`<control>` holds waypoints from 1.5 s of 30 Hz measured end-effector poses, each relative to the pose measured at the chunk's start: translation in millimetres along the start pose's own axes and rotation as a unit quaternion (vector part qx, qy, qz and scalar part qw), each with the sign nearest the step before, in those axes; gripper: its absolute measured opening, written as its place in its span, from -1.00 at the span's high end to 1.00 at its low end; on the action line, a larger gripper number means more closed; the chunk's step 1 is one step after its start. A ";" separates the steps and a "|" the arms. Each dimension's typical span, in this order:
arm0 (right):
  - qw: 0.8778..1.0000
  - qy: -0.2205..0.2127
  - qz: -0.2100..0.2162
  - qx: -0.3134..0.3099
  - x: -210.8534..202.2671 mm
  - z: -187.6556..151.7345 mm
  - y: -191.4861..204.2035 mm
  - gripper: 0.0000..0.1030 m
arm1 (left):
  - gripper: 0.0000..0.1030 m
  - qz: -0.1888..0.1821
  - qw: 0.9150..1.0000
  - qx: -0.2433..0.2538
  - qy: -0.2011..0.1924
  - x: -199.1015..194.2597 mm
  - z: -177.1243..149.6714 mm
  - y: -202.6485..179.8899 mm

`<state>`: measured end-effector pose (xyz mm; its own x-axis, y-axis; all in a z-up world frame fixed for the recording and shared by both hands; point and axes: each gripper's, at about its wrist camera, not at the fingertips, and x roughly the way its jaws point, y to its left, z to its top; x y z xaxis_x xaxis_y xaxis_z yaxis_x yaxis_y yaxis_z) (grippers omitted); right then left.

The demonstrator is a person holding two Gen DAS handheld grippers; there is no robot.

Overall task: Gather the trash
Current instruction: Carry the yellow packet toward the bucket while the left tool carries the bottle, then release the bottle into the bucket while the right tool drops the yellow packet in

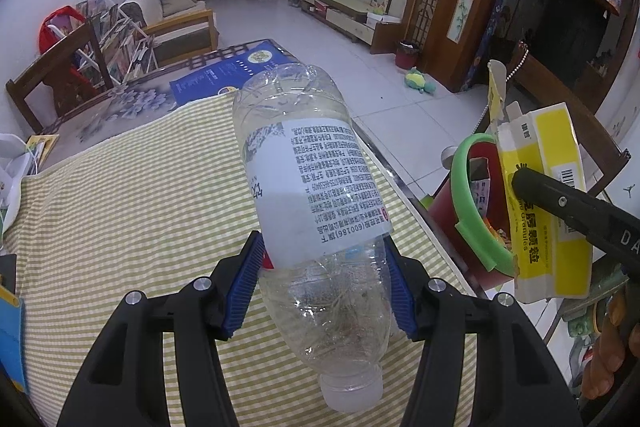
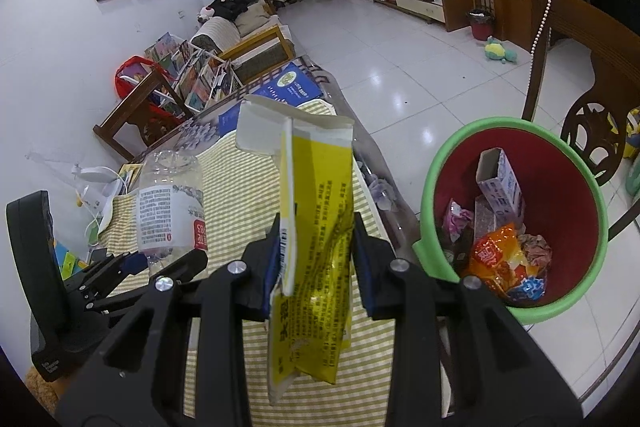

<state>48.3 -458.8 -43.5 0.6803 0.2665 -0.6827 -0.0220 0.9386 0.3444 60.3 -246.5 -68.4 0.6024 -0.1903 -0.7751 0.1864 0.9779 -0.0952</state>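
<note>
Bottle [image 1: 308, 195] sat clamped in my left gripper [image 1: 324, 291] over the striped surface [image 1: 132, 195]; my right gripper [image 2: 316, 259] pinched a flattened yellow box [image 2: 316, 227] beside the bin [image 2: 516, 131]

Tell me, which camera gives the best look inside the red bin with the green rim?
The right wrist view. It looks down into the bin, showing a small carton and snack wrappers inside. The left wrist view catches only the bin's near side, mostly hidden behind the yellow box held by the right gripper.
</note>
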 end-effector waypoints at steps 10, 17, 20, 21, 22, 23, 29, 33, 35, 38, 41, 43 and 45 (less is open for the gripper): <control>1.000 -0.006 -0.001 0.011 -4.5 5.1 -21.3 0.39 | -0.06 -0.002 1.000 0.013 0.003 5.5 7.9 -18.1; 1.000 -0.009 -0.002 0.018 -10.1 6.4 -36.7 0.39 | -0.06 -0.003 1.000 0.023 0.003 9.3 11.3 -32.4; 1.000 -0.011 -0.004 0.022 -13.7 7.9 -45.1 0.39 | -0.06 -0.004 1.000 0.027 0.003 10.5 12.9 -39.0; 1.000 -0.012 -0.005 0.023 -15.1 8.4 -48.3 0.39 | -0.06 -0.004 1.000 0.028 0.003 10.8 13.5 -42.4; 1.000 -0.012 -0.005 0.024 -15.7 8.7 -50.7 0.39 | -0.06 -0.004 1.000 0.029 0.003 11.3 14.4 -44.7; 1.000 -0.013 -0.006 0.025 -16.6 9.0 -54.0 0.39 | -0.06 -0.004 1.000 0.031 0.003 11.5 14.7 -47.1; 0.999 -0.018 -0.010 0.035 -25.1 9.6 -74.9 0.39 | -0.06 -0.009 0.999 0.043 0.002 13.8 17.5 -71.1; 0.999 -0.023 -0.015 0.044 -32.4 10.2 -91.2 0.39 | -0.06 -0.012 0.999 0.052 0.003 15.6 18.5 -88.8; 0.998 -0.027 -0.018 0.049 -36.9 11.1 -99.8 0.39 | -0.06 -0.014 0.998 0.056 0.004 16.0 20.6 -98.2; 0.998 -0.034 -0.022 0.054 -44.1 12.3 -111.3 0.39 | -0.06 -0.021 0.998 0.060 -0.002 14.3 24.9 -114.2; 0.997 -0.037 -0.027 0.061 -49.7 12.2 -123.4 0.39 | -0.06 -0.027 0.997 0.066 -0.005 16.1 28.9 -128.5; 0.997 -0.038 -0.030 0.066 -51.8 11.3 -133.2 0.39 | -0.06 -0.031 0.997 0.070 -0.005 19.3 33.5 -138.7; 0.996 -0.036 -0.032 0.072 -52.5 11.6 -142.6 0.39 | -0.06 -0.035 0.997 0.073 -0.005 22.4 36.7 -146.8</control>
<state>24.3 -609.1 -49.3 0.7283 0.1852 -0.6598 0.1247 0.9109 0.3933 74.9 -397.6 -48.9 0.5913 -0.2589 -0.7637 0.3393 0.9390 -0.0557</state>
